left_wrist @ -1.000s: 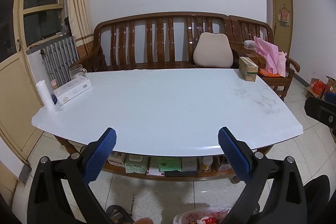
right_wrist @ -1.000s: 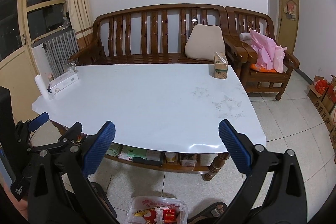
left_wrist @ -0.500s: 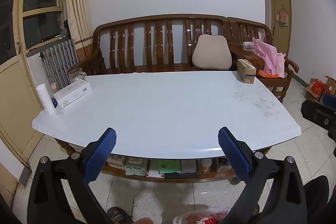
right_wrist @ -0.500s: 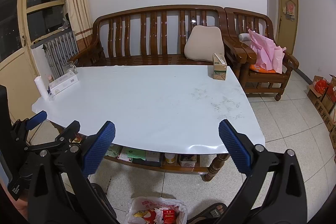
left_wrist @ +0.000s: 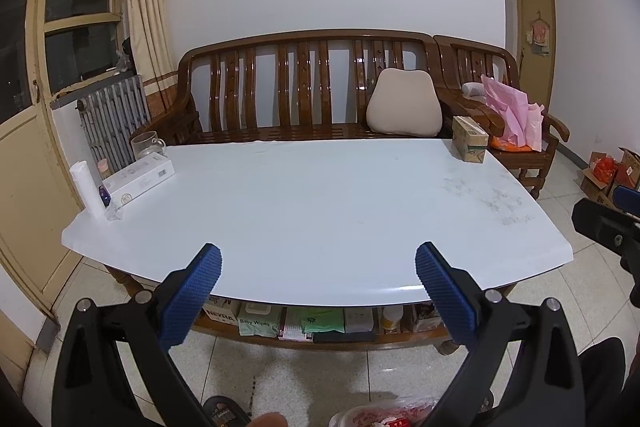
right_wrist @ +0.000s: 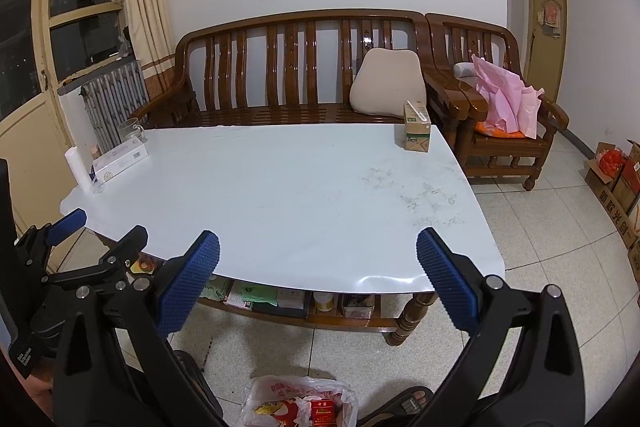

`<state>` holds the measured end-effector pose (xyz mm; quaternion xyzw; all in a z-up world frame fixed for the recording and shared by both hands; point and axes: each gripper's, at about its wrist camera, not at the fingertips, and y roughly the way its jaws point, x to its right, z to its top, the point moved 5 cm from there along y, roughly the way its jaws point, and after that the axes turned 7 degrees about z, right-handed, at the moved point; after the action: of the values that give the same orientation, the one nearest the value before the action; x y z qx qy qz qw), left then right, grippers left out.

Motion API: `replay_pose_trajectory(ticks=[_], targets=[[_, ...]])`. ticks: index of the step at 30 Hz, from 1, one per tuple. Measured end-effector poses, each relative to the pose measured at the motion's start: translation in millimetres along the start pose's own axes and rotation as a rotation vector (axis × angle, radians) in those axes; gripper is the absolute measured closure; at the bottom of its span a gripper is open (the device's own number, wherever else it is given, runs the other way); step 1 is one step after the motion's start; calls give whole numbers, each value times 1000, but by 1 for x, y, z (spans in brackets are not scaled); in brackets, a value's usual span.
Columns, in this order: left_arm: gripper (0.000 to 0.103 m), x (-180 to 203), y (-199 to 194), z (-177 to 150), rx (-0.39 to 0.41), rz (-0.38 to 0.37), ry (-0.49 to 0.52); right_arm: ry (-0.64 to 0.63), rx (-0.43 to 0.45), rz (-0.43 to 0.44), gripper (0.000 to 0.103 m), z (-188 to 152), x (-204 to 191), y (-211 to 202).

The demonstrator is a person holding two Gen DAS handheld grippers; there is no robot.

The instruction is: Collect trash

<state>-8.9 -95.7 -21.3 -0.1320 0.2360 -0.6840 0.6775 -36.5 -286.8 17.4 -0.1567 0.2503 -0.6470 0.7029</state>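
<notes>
My left gripper [left_wrist: 316, 267] and right gripper [right_wrist: 318, 255] hold their jaws spread, gripping nothing, at the surface [right_wrist: 280, 195] near edge. The trash bag [right_wrist: 298, 405] sits on the floor below; the carton [right_wrist: 417, 127] stands at the far right corner.

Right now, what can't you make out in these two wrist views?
- Trash bag on the floor: bottom edge cuts it off in both views; contents only partly shown.
- Lower shelf items: the table top hides most; labels mostly too small.
- Carton: print too small.
- Left gripper in the right view: left edge and right gripper jaws hide part.
</notes>
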Motion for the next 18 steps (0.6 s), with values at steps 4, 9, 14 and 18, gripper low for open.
replay_pose_trajectory(ticks=[4, 9, 14, 18], targets=[[8, -2, 0, 5, 3, 0, -10, 1, 0, 0, 7, 0, 0, 0], [8, -5, -1, 10, 11, 6, -21, 2, 1, 1, 7, 0, -1, 1], [8, -9, 1, 9, 6, -2, -42, -1, -2, 1, 7, 0, -2, 1], [8, -13, 5, 6, -14, 6, -58, -1, -11, 1, 7, -3, -2, 4]])
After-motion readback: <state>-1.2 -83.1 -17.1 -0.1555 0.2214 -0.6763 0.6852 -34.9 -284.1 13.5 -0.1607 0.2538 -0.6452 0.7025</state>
